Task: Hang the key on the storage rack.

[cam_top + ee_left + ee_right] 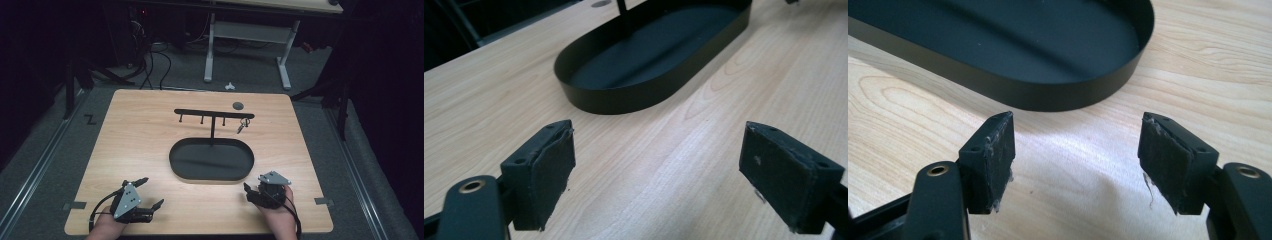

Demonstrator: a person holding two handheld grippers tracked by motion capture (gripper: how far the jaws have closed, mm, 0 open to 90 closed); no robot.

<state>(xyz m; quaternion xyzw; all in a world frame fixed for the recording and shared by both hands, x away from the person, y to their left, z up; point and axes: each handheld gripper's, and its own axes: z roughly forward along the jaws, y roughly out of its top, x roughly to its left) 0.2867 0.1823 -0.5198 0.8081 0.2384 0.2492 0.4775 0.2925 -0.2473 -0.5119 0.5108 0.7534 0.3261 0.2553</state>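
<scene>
One shallow black oval metal tray (211, 161) lies at the middle of the light wooden table (140, 130), and we see nothing lying on its dark floor. From its far rim a thin black post rises to a black T-shaped hook rack (214, 114), whose crossbar runs left to right above the tabletop. A small metal key-like object (242, 125) hangs from the hook nearest the bar's right end; we cannot tell exactly what it is. Just beyond that end, a small dark grey round disc (238, 105) lies flat on the wood, apart from the rack.

Bare wood surrounds the tray on every side, with broad open bands to its left and right and a narrower strip between its near rim and the table's front edge. In that strip we hold both tools. Our left gripper (148, 192) sits near the front left corner, well apart from the tray, its jaws spread wide with only wood between them; in the left gripper view the tray's (609, 95) curved end lies ahead across clear grain. Our right gripper (247, 189) rests close to the tray's near right curve, and in the right gripper view its worn black pads (998, 155) stand wide apart, gripping nothing, with the tray's (1048, 97) wall just ahead of them.

Grey floor and a white-legged desk (250, 35) lie beyond the table's far edge.
</scene>
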